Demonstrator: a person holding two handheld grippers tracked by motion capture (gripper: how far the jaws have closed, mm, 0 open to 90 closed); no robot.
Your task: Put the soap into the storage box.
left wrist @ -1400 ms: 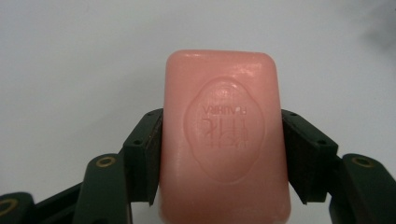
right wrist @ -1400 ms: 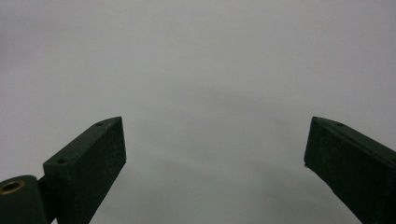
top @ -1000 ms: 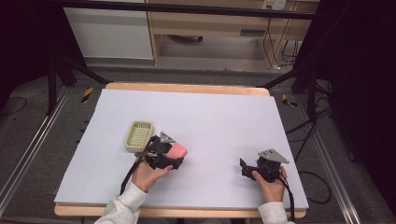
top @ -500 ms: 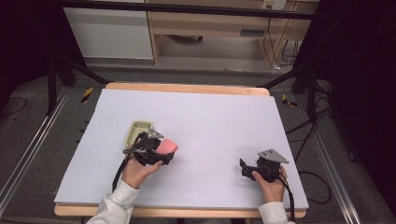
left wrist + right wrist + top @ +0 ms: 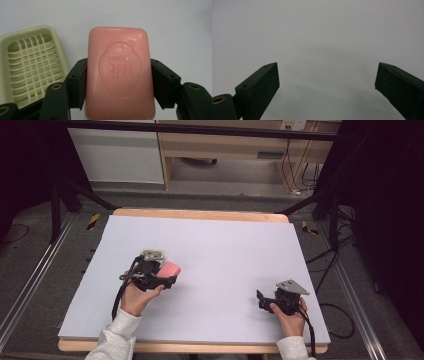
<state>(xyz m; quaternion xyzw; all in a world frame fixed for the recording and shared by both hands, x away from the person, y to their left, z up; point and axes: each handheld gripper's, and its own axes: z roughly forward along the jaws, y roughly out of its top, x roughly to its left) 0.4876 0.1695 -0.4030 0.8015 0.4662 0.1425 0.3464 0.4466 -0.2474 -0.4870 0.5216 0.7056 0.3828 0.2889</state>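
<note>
Our left tool (image 5: 117,75) grips a pink soap bar (image 5: 120,72) beside a green soap dish (image 5: 32,65). Right tool (image 5: 327,82) rests w/ jaws wide above the surface (image 5: 225,250).

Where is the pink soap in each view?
High view: soap left of centre, in the left hand-held gripper.
Left gripper view: soap central, clamped between the jaws.
Right gripper view: bare table, no soap.
Shared landmark: dish beside the soap.

Two black handheld grippers were seen: the left gripper (image 5: 167,280) and the right gripper (image 5: 260,299), the latter topped by a grey three-cornered plate. Black cables trailed from both. Brass-coloured screws were set in the flat black jaws. Light grey sleeves were worn
</note>
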